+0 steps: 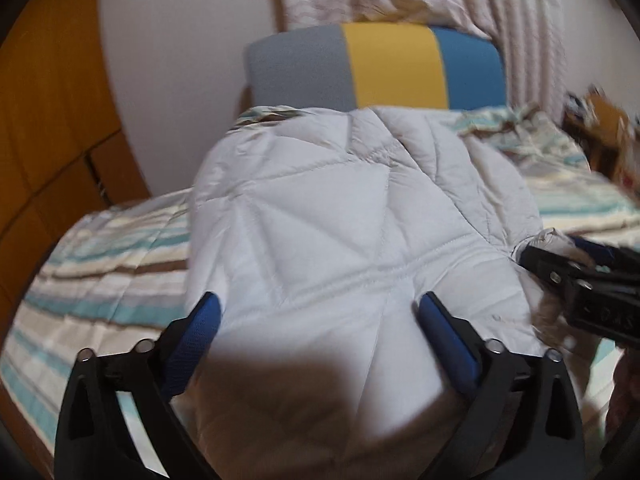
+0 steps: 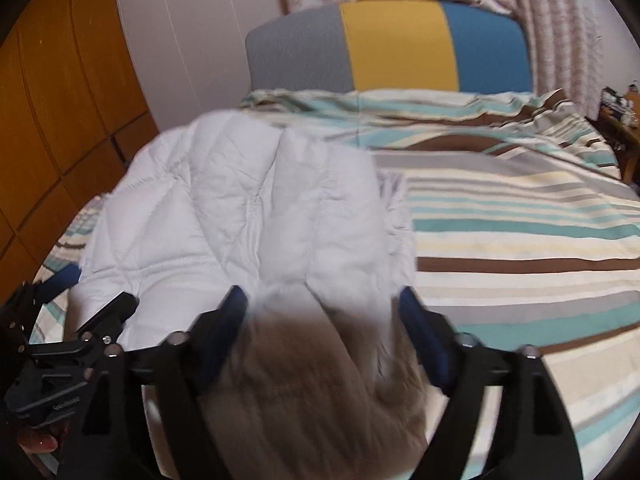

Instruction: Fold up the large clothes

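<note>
A white quilted puffer jacket [image 1: 340, 216] lies folded on the striped bed cover [image 1: 104, 264]. My left gripper [image 1: 320, 300] hovers over its near edge, jaws wide apart, and the blue pads [image 1: 208, 312] press on nothing. In the right wrist view the same jacket [image 2: 240, 208] fills the left half, blurred close to the lens. My right gripper [image 2: 322, 292] stands open with a fold of the jacket between its fingers, the pads clear of it. Each gripper shows at the edge of the other's view: the right one [image 1: 560, 248] and the left one [image 2: 94, 288].
A headboard [image 2: 396, 48] in grey, yellow and blue bands stands at the far end, with pale curtains [image 2: 560, 32] behind it. Orange wooden cabinets [image 1: 48, 128] line the left. The striped cover [image 2: 520, 240] stretches bare to the right of the jacket. A cluttered side table [image 2: 620, 120] sits far right.
</note>
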